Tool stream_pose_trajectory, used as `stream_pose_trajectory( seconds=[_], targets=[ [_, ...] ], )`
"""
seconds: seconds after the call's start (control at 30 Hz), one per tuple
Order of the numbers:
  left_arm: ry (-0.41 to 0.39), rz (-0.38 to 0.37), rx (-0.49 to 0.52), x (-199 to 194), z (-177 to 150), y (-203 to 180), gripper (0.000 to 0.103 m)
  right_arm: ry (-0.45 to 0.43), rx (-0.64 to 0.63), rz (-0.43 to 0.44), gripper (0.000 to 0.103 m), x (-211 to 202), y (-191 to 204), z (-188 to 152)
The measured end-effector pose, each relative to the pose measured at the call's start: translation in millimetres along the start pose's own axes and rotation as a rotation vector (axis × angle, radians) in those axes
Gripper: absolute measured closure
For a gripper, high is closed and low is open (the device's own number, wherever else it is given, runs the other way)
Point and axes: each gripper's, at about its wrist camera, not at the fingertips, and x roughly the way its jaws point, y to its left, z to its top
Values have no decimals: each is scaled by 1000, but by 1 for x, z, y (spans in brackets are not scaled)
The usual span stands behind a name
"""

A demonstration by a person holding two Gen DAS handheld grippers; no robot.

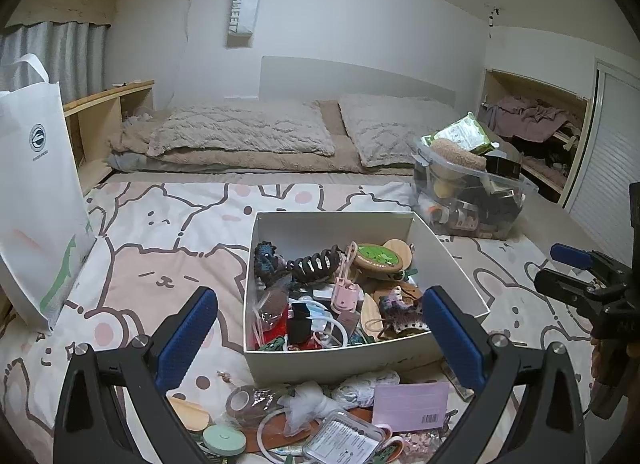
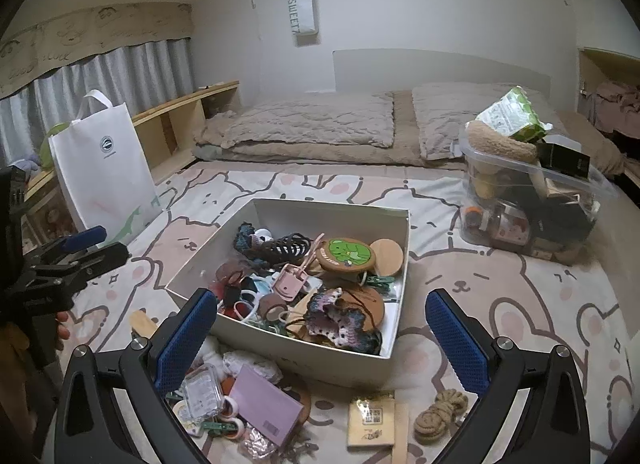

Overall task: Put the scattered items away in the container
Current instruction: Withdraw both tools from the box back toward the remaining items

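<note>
A white open box (image 1: 452,260) (image 2: 398,328) sits on the bed, holding several small items such as a dark hair claw (image 1: 316,264) and a green round coaster (image 2: 346,254). Scattered items lie in front of it: a pink card (image 1: 410,404) (image 2: 266,404), a clear plastic case (image 1: 344,442) (image 2: 202,392), a coil of rope (image 2: 440,414) and a yellow packet (image 2: 370,422). My left gripper (image 1: 320,332) is open and empty above the near pile. My right gripper (image 2: 320,334) is open and empty over the box's near edge. Each gripper shows in the other's view (image 1: 576,276) (image 2: 76,254).
A white tote bag (image 1: 36,192) (image 2: 106,168) stands at the left. A clear tub (image 1: 468,188) (image 2: 532,200) full of things stands at the back right. Pillows (image 1: 248,132) lie at the bed's head. Wooden shelves (image 1: 104,112) line the left side.
</note>
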Motion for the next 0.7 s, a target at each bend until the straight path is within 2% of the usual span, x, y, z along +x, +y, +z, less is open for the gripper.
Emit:
stream_pose_trajectory(
  seconds=[0.4,0.7],
  targets=[
    [-5,69,-23,-10,-15,41,0,-2,28,-67,0,-5,-22,-17],
    [54,137,-55,-7,-47,83,0,50,57,-127,0,-1,-44,-44]
  ],
)
